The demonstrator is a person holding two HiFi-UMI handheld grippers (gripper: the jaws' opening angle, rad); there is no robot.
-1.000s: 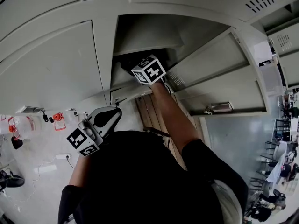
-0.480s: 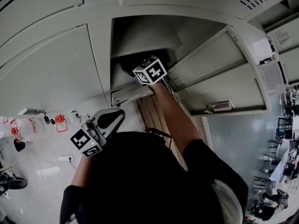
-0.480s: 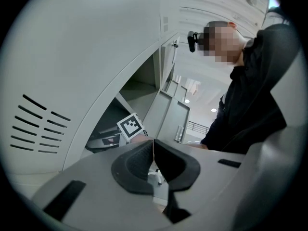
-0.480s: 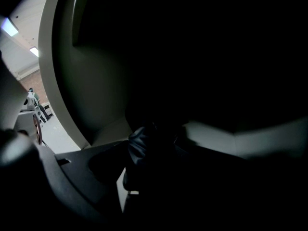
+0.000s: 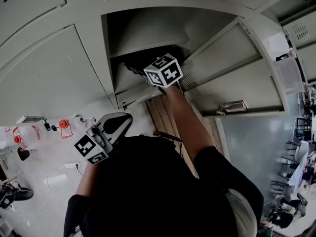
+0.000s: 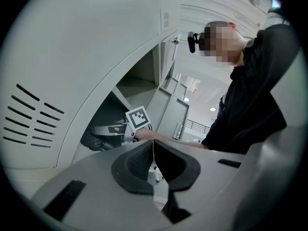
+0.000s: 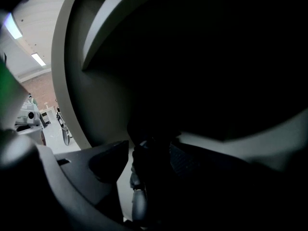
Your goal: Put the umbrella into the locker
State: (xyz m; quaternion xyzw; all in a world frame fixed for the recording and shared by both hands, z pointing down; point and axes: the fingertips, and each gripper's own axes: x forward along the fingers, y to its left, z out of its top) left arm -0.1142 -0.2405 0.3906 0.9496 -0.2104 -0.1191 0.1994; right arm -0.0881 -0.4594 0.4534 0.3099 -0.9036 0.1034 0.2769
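our right gripper (image 7: 148, 165) has just been opening its jaws, released around the black folded umbrella (image 7: 138, 201) in the grey metal locker (image 5: 148, 31); left gripper (image 6: 153, 154) clenched, empty.

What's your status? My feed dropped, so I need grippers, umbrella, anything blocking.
Left gripper shut, empty, outside the locker. Right gripper inside it, jaws just opened, umbrella between them, ungripped. No obstruction seen.

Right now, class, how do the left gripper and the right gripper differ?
The left gripper is shut and empty; on the right gripper the jaws have just been opening, with the umbrella between them. The left is outside the locker; the right reaches inside it. Both carry a marker cube.
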